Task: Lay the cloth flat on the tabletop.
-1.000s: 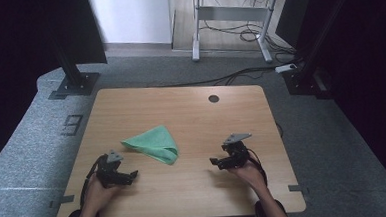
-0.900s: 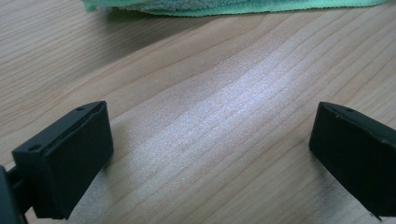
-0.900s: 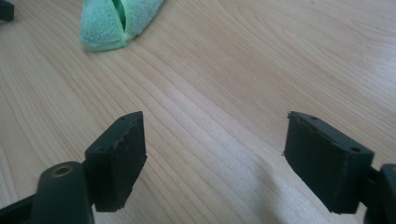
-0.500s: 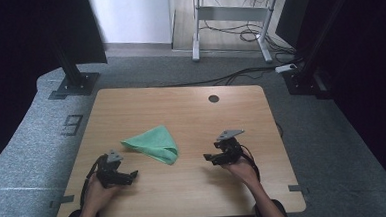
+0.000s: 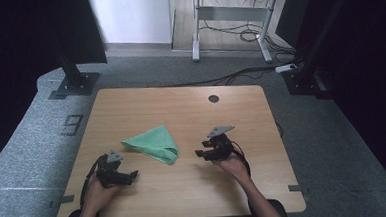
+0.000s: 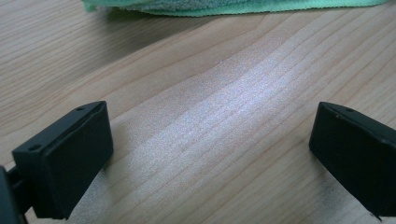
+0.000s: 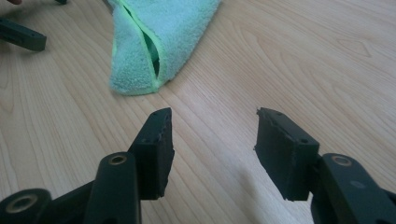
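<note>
Green microfibre cloth [image 5: 153,144], folded into a triangle, lies on the pale wooden desk [image 5: 181,104] between our two tongs, untouched by either. We've got the right tongs [image 5: 200,153] near its corner, jaws part-open and just been closing with nothing but bare desk between them. Left tongs [image 5: 132,177] rest wide open, just short of the cloth's edge. No grip yet, so all the cloth work looks still ahead; no containers anywhere on the desk
</note>
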Available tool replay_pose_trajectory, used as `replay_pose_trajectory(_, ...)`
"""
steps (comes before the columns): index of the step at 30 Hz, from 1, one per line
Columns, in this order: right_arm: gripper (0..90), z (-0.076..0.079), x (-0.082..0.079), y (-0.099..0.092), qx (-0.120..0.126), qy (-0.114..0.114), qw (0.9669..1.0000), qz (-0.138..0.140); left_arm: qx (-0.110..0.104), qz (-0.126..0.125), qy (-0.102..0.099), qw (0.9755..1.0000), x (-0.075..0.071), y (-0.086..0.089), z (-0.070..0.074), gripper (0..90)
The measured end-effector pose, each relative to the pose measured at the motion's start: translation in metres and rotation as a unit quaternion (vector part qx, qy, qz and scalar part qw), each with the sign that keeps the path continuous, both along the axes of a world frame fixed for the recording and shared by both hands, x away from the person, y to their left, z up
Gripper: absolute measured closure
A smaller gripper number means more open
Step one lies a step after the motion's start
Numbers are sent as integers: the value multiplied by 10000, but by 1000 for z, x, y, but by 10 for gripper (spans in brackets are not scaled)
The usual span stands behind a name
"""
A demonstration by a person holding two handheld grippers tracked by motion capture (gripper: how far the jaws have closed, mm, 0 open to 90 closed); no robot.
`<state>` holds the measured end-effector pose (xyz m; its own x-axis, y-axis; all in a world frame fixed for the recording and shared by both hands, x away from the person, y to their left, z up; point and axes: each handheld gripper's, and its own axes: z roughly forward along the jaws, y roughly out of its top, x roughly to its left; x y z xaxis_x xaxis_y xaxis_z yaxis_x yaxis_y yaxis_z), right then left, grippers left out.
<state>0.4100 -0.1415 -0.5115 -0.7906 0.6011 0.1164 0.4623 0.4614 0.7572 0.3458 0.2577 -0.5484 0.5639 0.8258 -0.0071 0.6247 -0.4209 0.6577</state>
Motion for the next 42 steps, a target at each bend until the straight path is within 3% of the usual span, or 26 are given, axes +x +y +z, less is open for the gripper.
replay_pose_trajectory(25, 618, -8, 14, 44, -101, 33, 9993, 364, 1, 4, 0, 10000, 0, 0, 0, 0)
replay_pose_trajectory(42, 644, -14, 22, 69, 13, 145, 9988, 469, 0, 3, 0, 10000, 0, 0, 0, 0)
